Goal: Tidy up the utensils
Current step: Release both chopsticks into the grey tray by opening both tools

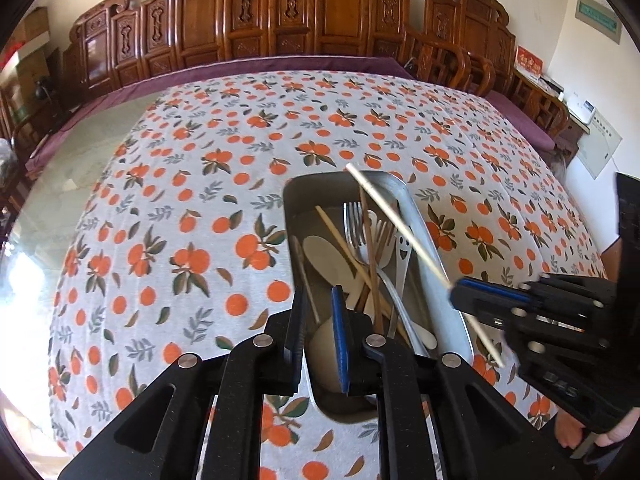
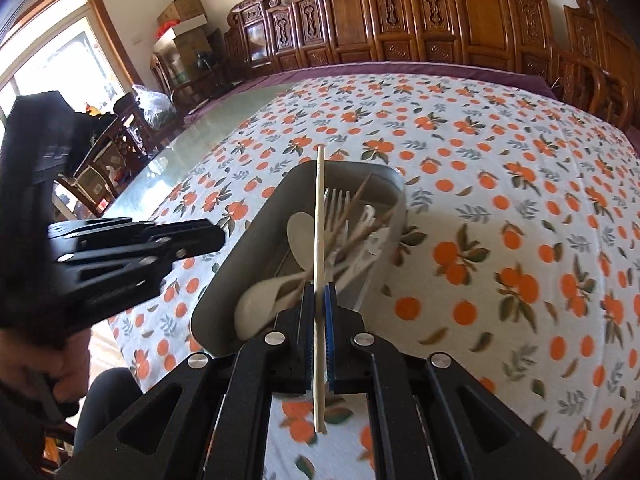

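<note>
Our right tongs are clenched on one pale chopstick, holding it up over the metal tray that sits on the desk with its orange-print cloth. Our left tongs hang over the near end of the tray, a little apart with nothing in them. We think we are picking utensils out one by one, so next the chopstick needs its own spot, while forks, spoons and more chopsticks wait in the tray.

The tablecloth around my metal tray lies bare, free for passing. Inside, crossed forks, spoons and chopsticks crowd it.
</note>
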Tool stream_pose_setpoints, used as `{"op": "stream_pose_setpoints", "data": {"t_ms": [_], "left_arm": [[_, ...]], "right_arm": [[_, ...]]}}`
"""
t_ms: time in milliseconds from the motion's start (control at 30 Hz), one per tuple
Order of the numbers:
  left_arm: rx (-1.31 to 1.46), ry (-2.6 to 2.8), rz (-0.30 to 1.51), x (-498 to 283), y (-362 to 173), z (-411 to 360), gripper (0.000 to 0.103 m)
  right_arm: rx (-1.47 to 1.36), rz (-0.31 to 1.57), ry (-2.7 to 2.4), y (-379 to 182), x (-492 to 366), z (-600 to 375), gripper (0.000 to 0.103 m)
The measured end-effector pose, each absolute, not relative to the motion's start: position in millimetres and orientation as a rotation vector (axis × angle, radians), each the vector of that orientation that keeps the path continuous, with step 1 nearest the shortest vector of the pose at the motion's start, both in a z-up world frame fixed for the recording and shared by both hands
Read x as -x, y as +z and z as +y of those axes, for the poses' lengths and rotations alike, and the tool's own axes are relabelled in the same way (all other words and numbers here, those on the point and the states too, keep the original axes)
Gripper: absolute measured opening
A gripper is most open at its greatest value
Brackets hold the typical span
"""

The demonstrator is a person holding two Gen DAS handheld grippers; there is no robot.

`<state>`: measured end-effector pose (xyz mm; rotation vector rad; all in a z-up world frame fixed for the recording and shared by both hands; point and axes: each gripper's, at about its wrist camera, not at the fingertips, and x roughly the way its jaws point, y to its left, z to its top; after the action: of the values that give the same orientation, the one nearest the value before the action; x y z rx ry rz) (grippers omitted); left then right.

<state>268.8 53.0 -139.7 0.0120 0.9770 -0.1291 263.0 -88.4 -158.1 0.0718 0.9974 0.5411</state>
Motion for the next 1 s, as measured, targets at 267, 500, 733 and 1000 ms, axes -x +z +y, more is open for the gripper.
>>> {"op": "stream_pose_setpoints", "data": {"t_ms": [267,500,733,1000], "left_arm": [[0.001,-0.113,0.956,-257.0,-131.6,65.8,0.011],[0.000,-0.099,0.929,-246.0,-123.8,67.4,0.022],[0.005,-0.101,0.874,-227.5,-104.2,56.4,0.044],[0.002,-0.122,0.794,-202.2,-70.2,31.6,0.084]], "right_arm": [[-0.082,1.020,0.558,-171.2,-276.6,-64.9,0.006],[-0.088,0.988,0.561,-167.5,-268.6,-71.3,0.009],[-0.084,0.889,0.484,-130.4,-236.9,-105.8,0.020],[-0.077,0.763,0.353,-76.3,-194.1,-153.7,0.061]]}}
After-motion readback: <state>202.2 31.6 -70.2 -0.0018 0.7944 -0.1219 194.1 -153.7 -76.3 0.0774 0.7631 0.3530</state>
